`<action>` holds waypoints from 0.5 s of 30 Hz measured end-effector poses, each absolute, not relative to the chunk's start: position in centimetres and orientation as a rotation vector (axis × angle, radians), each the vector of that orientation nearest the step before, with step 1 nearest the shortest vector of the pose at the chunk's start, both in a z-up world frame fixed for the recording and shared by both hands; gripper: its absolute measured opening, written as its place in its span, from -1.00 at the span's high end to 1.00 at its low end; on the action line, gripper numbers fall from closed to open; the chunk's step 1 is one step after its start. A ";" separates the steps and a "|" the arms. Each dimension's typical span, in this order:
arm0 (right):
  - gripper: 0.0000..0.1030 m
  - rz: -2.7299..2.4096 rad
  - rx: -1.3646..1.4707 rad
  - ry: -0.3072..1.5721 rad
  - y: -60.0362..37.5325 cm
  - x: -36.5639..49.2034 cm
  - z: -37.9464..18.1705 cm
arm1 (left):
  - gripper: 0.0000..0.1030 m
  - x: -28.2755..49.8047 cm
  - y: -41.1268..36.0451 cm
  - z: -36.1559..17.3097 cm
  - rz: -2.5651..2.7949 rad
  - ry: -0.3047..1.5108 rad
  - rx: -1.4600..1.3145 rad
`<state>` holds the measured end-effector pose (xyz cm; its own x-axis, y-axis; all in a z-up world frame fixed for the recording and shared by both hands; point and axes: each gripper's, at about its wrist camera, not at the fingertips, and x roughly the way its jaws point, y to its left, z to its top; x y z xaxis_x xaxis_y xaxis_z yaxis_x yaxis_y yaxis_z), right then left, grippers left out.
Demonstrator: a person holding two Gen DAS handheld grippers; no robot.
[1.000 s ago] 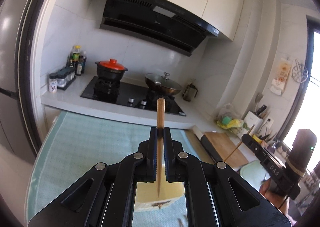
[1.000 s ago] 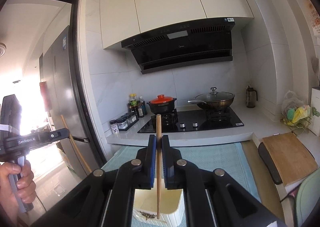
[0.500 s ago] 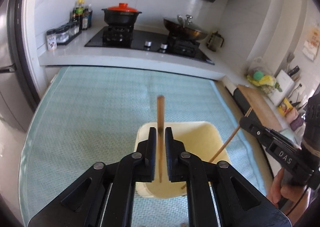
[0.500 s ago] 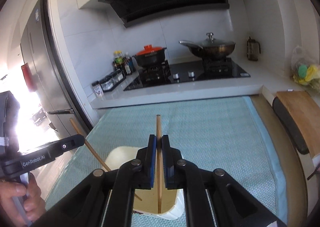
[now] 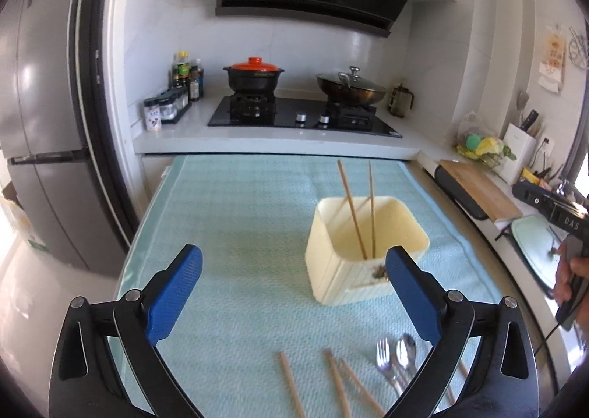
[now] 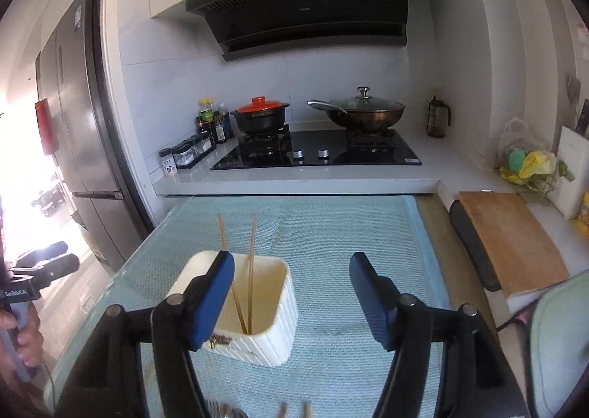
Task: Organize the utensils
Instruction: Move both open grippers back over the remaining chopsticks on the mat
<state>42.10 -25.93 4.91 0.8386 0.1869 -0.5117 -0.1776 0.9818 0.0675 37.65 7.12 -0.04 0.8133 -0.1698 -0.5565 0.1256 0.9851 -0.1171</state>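
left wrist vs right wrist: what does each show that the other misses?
Left wrist only: the fork and spoon lying on the mat, with loose chopsticks beside them in full; the left gripper, jaws open and nothing between them.

Right wrist only: the whole cutting board; the right gripper, also open and empty.

Both: the cream utensil holder with two chopsticks standing in it, on the green mat, and the stove behind.
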 end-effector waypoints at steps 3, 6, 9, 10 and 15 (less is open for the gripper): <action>-0.32 0.190 -0.034 0.527 -26.8 37.5 4.4 | -0.95 33.0 7.9 -1.9 -0.165 0.609 -0.079; -0.32 0.168 -0.076 0.493 -27.1 32.7 3.4 | -0.95 29.2 8.2 -4.5 -0.147 0.628 -0.101; -0.32 0.132 -0.102 0.464 -27.1 28.1 1.7 | -0.95 25.8 8.0 -7.2 -0.114 0.637 -0.124; -0.32 0.123 -0.103 0.460 -27.1 26.8 1.0 | -0.95 24.8 7.9 -8.1 -0.102 0.637 -0.135; -0.32 0.084 -0.088 0.472 -27.1 21.1 -4.1 | -0.95 21.2 7.3 -11.9 -0.071 0.637 -0.193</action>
<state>21.07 -27.10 -4.11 0.8875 0.0605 -0.4568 -0.1012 0.9927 -0.0651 21.18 7.30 -11.90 0.8019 -0.1253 -0.5842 0.0068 0.9796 -0.2008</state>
